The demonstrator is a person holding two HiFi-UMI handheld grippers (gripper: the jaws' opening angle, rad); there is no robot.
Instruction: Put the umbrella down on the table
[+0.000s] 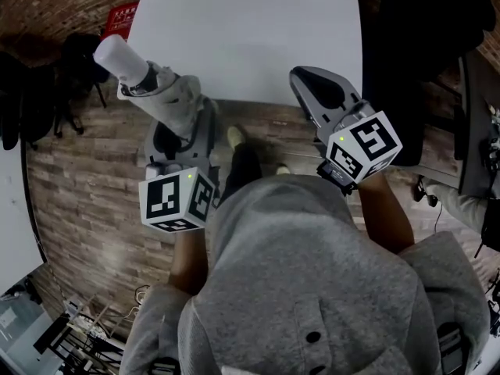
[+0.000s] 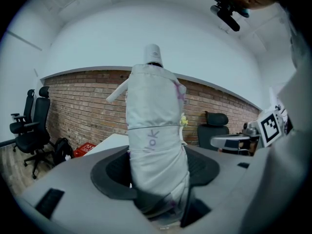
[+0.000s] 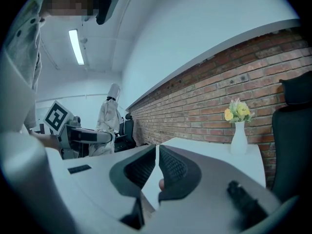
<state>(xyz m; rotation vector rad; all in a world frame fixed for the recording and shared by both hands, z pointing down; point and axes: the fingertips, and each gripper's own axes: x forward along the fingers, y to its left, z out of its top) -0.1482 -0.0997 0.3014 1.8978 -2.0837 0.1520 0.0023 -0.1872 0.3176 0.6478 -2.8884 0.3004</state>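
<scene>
A folded pale grey umbrella (image 1: 173,94) with a white handle (image 1: 117,56) sticks up and to the left from my left gripper (image 1: 181,130), which is shut on its lower end. It hangs over the wooden floor, just short of the white table's (image 1: 242,30) near edge. In the left gripper view the umbrella (image 2: 153,135) stands upright between the jaws of the left gripper (image 2: 157,165). My right gripper (image 1: 306,80) is at the table's near edge, shut with nothing in it; in its own view the right gripper (image 3: 157,149) has its jaws nearly touching.
A white vase with yellow flowers (image 3: 239,128) stands at the table's far end. Black office chairs (image 2: 29,126) and bags (image 1: 78,65) stand along the brick wall, next to a red crate (image 1: 121,14). A dark chair (image 1: 422,69) stands right of the table.
</scene>
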